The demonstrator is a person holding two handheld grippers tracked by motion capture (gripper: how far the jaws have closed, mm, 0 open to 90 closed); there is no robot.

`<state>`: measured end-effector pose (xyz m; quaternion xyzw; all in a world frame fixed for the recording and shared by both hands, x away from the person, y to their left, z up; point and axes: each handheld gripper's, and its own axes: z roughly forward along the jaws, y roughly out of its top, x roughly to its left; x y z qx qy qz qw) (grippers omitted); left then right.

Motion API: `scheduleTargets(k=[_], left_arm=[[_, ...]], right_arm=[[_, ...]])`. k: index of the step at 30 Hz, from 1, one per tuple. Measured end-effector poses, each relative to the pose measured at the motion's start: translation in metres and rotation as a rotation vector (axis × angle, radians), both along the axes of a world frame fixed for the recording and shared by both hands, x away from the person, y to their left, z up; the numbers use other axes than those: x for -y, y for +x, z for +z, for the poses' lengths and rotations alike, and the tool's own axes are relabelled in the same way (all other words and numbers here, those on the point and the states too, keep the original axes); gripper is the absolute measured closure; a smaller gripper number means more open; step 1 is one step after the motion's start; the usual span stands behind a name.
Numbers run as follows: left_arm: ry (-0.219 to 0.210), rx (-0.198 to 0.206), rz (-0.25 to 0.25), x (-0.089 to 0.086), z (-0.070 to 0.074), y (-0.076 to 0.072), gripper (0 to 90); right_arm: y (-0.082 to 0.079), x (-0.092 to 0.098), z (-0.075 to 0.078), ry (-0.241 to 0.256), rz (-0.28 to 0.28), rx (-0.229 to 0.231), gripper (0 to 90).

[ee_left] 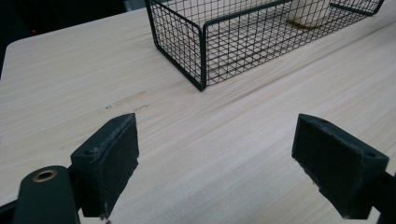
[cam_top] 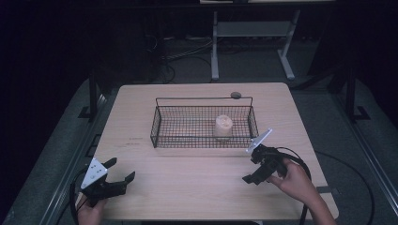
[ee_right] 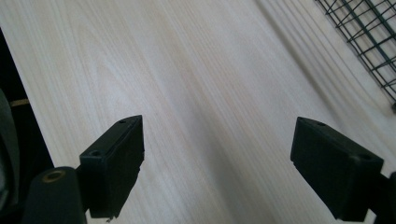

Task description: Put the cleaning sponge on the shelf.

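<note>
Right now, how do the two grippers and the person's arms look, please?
Both grippers are black, each with two blocky jaws faced with flat dark pads. The left gripper carries a grey three-cornered plate with small dark dots; the right gripper has a similar plate seen edge-on. A black cable trails from each. A brass-coloured ring sits in the housing beside one jaw in both gripper views. No sleeves are visible on the forearms.

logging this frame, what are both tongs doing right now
left tongs: open, holding nothing, over the table.
right tongs: open, holding nothing, beside the wire basket.
</note>
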<state>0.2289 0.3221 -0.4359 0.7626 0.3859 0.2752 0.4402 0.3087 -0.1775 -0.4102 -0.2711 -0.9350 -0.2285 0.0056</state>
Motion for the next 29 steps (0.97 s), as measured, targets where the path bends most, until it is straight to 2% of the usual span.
scheduleTargets(k=[14, 21, 29], left_arm=[[-0.011, 0.007, 0.003, 0.000, 0.001, -0.001, 13.9], [-0.011, 0.003, 0.012, 0.001, 0.000, -0.001, 14.0], [-0.015, 0.006, 0.015, 0.002, 0.000, -0.002, 13.9]], right_arm=[[-0.019, 0.013, -0.008, 0.007, -0.014, 0.020, 17.0], [-0.030, 0.020, -0.011, 0.033, -0.016, 0.027, 17.0], [-0.043, 0.025, -0.022, 0.066, -0.028, 0.046, 16.4]])
